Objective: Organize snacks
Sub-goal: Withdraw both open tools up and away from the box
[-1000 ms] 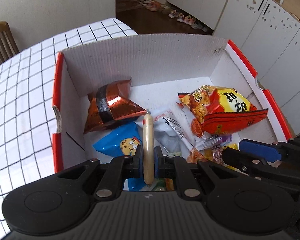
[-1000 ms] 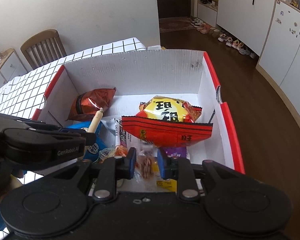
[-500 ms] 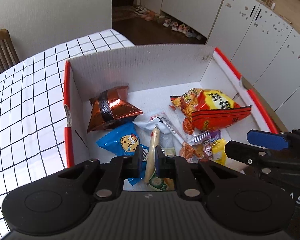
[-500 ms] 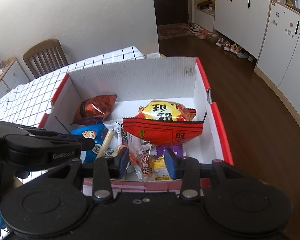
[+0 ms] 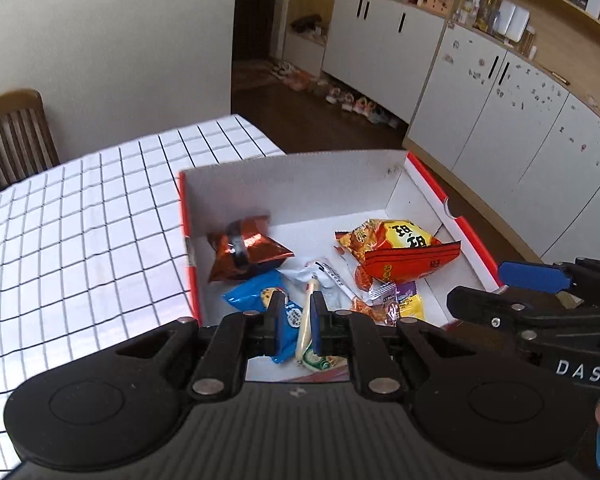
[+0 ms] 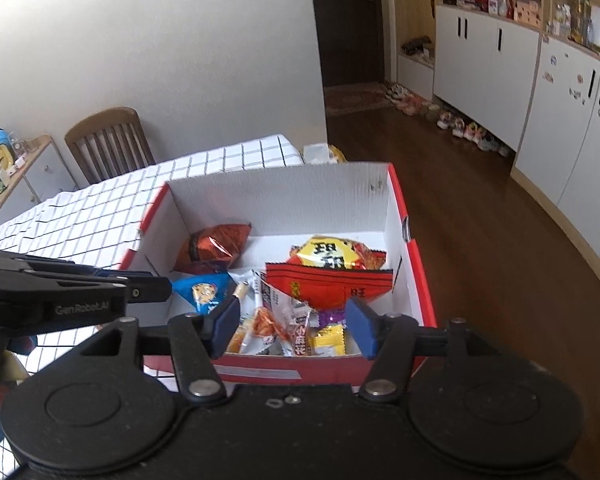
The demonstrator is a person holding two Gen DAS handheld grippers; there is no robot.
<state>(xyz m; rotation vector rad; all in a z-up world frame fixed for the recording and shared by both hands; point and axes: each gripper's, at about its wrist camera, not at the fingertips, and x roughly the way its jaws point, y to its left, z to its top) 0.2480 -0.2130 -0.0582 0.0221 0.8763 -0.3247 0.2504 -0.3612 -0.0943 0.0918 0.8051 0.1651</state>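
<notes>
Left wrist: chair beyond checkered tablecloth, beside box.

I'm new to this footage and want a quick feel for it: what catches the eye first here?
The red-and-white cardboard box at the table's edge, heaped with snack packets. Brightest is the red-and-yellow chip bag on its right side, opposite a shiny copper foil bag at back left. In front, the left gripper is open around a pale sausage stick, and the right gripper hangs open.
</notes>
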